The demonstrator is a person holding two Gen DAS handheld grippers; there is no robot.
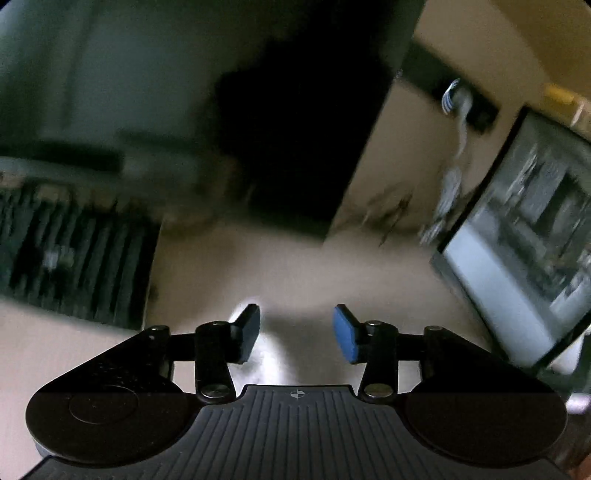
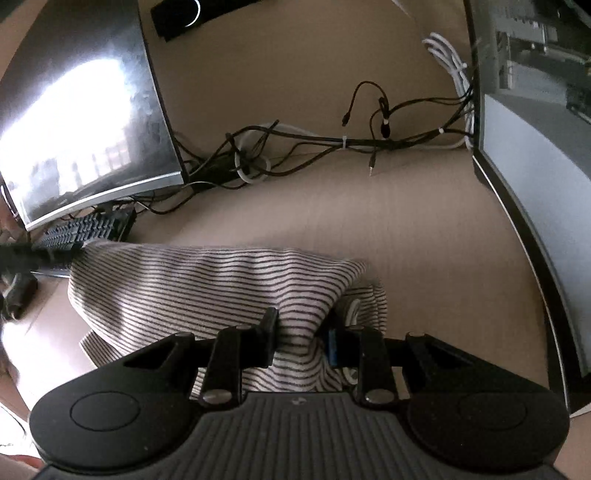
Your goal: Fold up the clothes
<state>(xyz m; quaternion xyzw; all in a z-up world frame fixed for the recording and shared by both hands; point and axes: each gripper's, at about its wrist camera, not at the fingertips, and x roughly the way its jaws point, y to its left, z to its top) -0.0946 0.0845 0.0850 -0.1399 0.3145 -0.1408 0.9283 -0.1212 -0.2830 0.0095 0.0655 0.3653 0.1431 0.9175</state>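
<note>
Seemingly no legible writing on striped garment [image 2: 207,291].

- A beige table [image 2: 303,206] is carrying everything here; its surface is looking plain and smooth.
- A striped garment [image 2: 207,288], white with thin dark lines, is lying on the near part of the table, bunched up and partly lifted.
- A bundle of black and white cables [image 2: 332,142] is running across the far part of the table.
- Two monitors are standing on the table, one monitor at the left [image 2: 85,110] and one monitor at the right [image 2: 535,184], well apart.
- A dark keyboard [image 2: 85,230] is lying under the left monitor, just beside the garment.
- A black box [image 2: 184,16] is sitting at the far edge.
</note>
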